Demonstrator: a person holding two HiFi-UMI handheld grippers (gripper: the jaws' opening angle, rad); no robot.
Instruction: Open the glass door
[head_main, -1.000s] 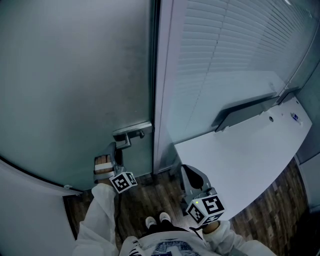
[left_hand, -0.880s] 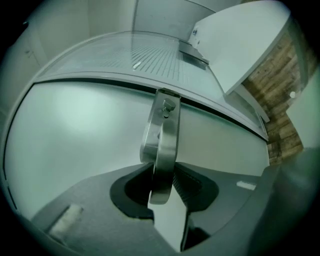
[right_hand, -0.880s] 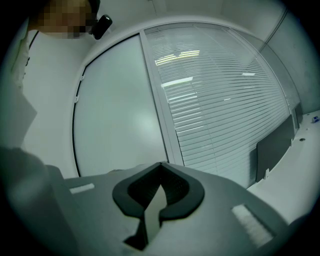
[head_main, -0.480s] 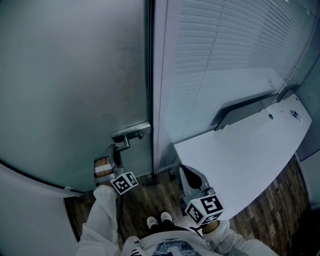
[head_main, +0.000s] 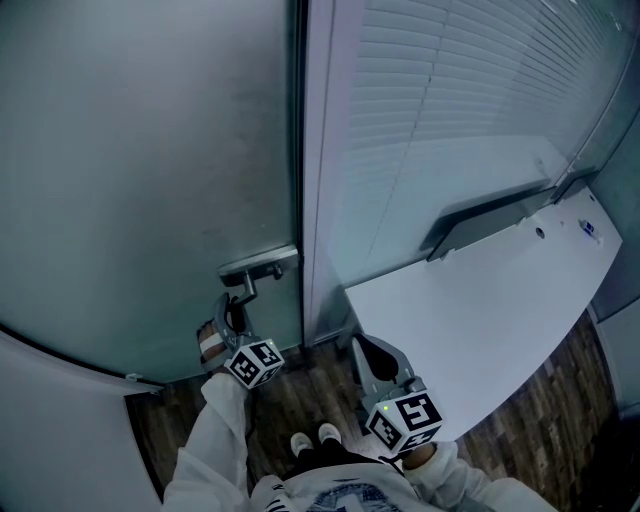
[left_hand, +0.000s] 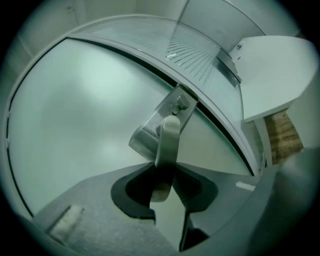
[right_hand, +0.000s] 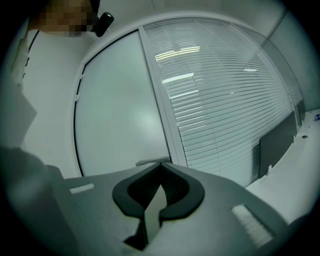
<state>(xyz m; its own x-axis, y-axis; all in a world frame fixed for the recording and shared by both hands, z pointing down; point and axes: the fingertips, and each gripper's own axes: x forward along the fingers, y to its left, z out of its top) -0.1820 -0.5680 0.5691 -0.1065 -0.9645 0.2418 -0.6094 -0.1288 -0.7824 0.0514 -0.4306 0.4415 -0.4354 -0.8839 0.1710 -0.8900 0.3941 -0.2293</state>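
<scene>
Now, step in hand: I judge this to be the grasp on the handle. The door itself is not yet opened.
Task's thing: the frosted glass door stands shut, its right edge against the door frame.
Landmark: the lever handle is a plain metal bar on a metal plate, low on the door's right edge, just left of the frame.
Left tongs: the left tongs are closing on the free end of the lever handle. That end lies between the two pads, which look to be pressing on it from either side.
Right tongs: the right tongs hang well to the right of the lever handle and nearer to me. Their tips are drawn together with nothing between them, and they point towards the frame.
Surroundings: a white desk sits to the right of the lever handle, beyond the frame. Slatted blinds fill the panel above it.
Next move, as I judge it: keep the pads firm on the lever handle and turn it until the latch lets go, then move the door without loosening the hold.
Unknown: I cannot tell whether the door swings towards me or away, nor how far the lever handle is already turned.
Care needed: the bar is smooth metal and could slip from the pads as I turn it.
</scene>
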